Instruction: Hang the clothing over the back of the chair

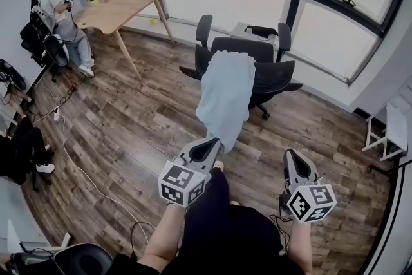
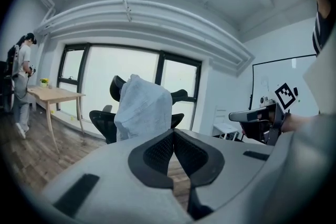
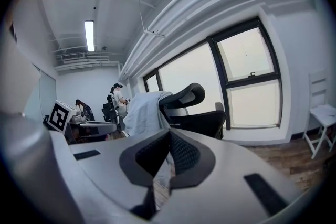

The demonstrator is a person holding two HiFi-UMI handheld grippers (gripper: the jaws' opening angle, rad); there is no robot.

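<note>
Clothing (image 1: pixel 225 100) (pale blue), draped over chair back (image 1: pixel 261 49)

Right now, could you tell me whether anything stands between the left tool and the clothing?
Nothing visible does: only bare floor lies between the left tool and the clothing, which already hangs over the chair back.

Plank floor (image 1: pixel 129 132), wooden table (image 1: pixel 122 9), dark-framed windows (image 1: pixel 347 16).

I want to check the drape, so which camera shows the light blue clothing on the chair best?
The head view: the clothing shows almost its whole length, draped over the back of the black chair. The left gripper view shows its upper part only; the right gripper view shows it side-on, partly hidden.
</note>
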